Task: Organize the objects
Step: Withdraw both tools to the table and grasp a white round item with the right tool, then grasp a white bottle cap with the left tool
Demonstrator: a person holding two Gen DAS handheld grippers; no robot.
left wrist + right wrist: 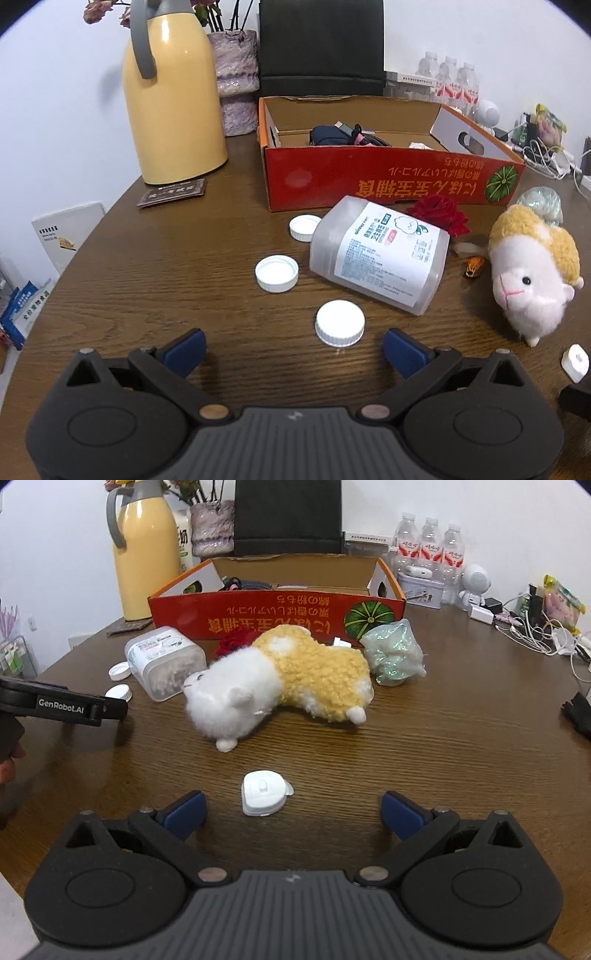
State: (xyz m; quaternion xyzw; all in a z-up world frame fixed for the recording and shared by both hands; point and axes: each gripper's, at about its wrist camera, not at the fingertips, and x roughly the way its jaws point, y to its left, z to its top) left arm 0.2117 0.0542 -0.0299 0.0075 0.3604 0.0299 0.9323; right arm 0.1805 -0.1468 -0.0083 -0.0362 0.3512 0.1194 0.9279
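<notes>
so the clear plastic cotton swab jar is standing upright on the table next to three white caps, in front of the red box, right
Not quite. The clear plastic cotton swab jar is lying on its side, not upright, as the left wrist view shows. The rest holds: it lies on the brown wooden table beside three white round plastic caps, in front of the red cardboard box.

Far ahead-left of jaws: yellow thermos [173,92], purple vase [236,81] beside it. Ahead, behind box: black chair [321,44]. Far ahead-right: water bottles [428,550], cables [535,631].
</notes>
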